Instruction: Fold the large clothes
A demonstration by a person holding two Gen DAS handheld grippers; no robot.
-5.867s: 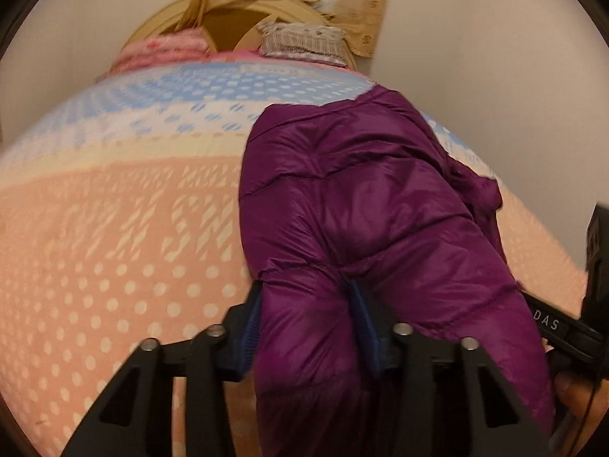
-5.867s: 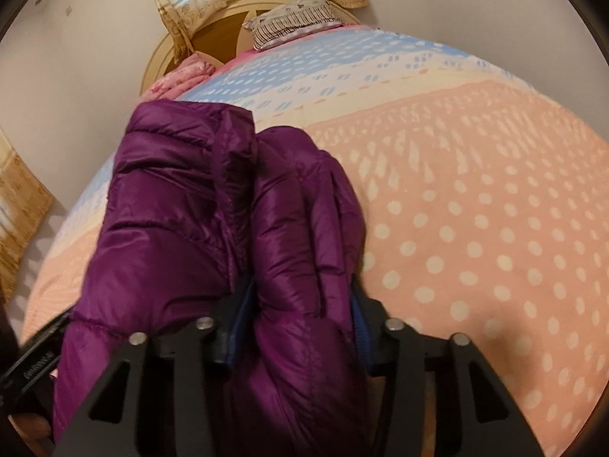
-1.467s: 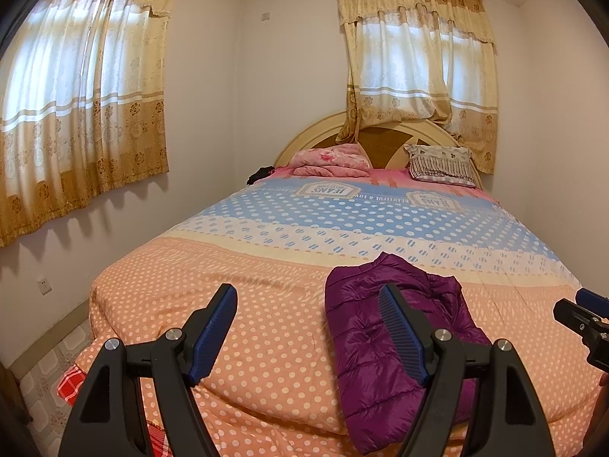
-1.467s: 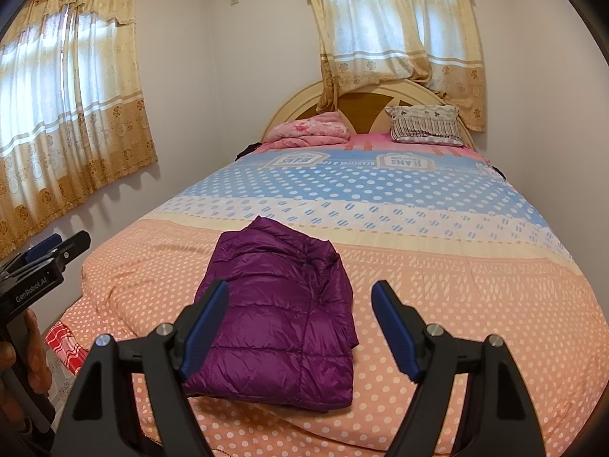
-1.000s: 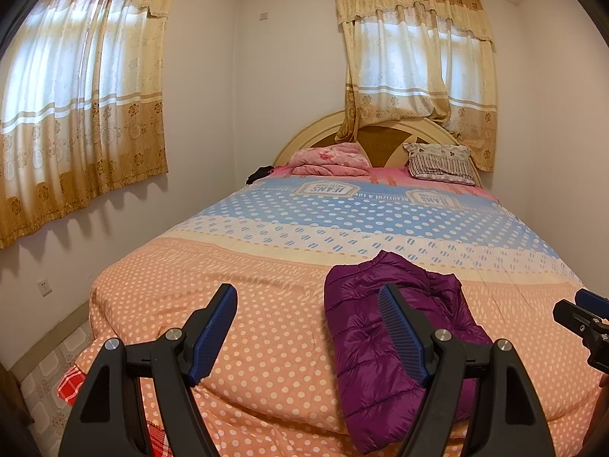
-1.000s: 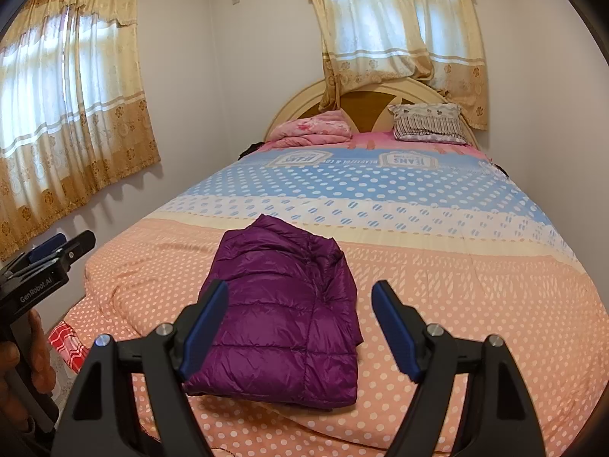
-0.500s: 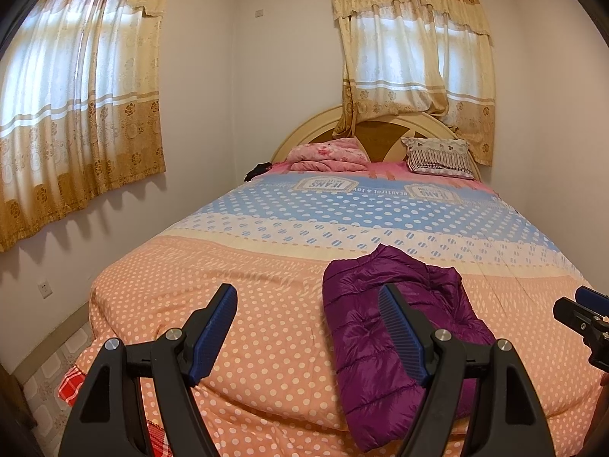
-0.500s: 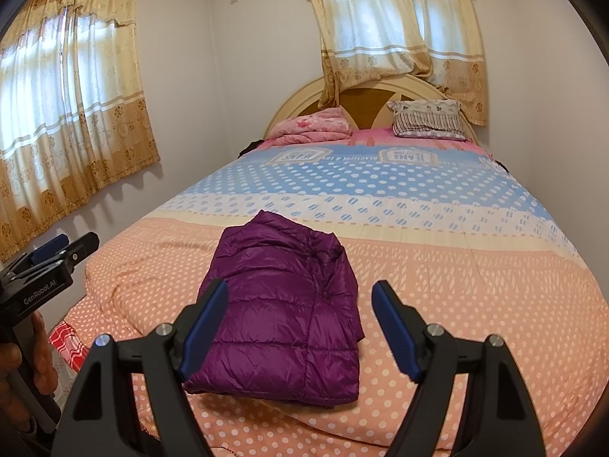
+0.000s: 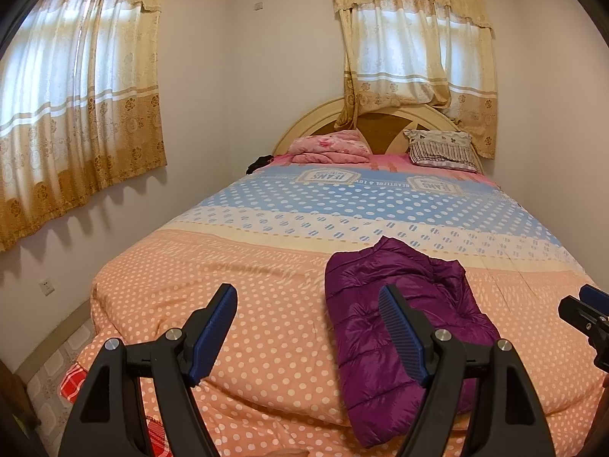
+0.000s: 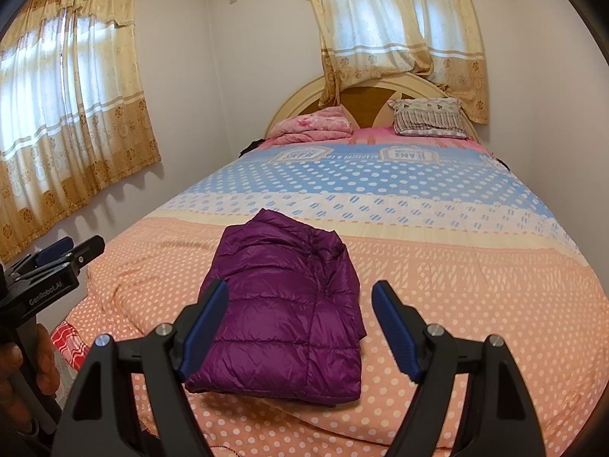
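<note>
A purple puffer jacket [image 9: 396, 327] [image 10: 289, 304] lies folded into a compact block near the foot of the bed [image 9: 266, 274] [image 10: 456, 266], on the peach dotted part of the quilt. My left gripper [image 9: 308, 297] hangs open in the air in front of the bed, with nothing between its blue pads; the jacket sits beyond and to the right of it. My right gripper [image 10: 300, 293] is likewise open and empty, held back from the bed with the jacket lying ahead between its fingers. Neither gripper touches the jacket.
A folded pink blanket [image 9: 327, 146] and a striped pillow [image 9: 441, 150] lie at the headboard. Curtained windows [image 9: 76, 114] line the left and far walls. A red checked cloth [image 10: 68, 339] hangs at the bed's near left corner. A hand [image 10: 23, 373] holds the left gripper's handle.
Over the last second almost nothing has moved. Several seconds back both grippers were shut on the jacket close to the bed; now both stand open and drawn back from it.
</note>
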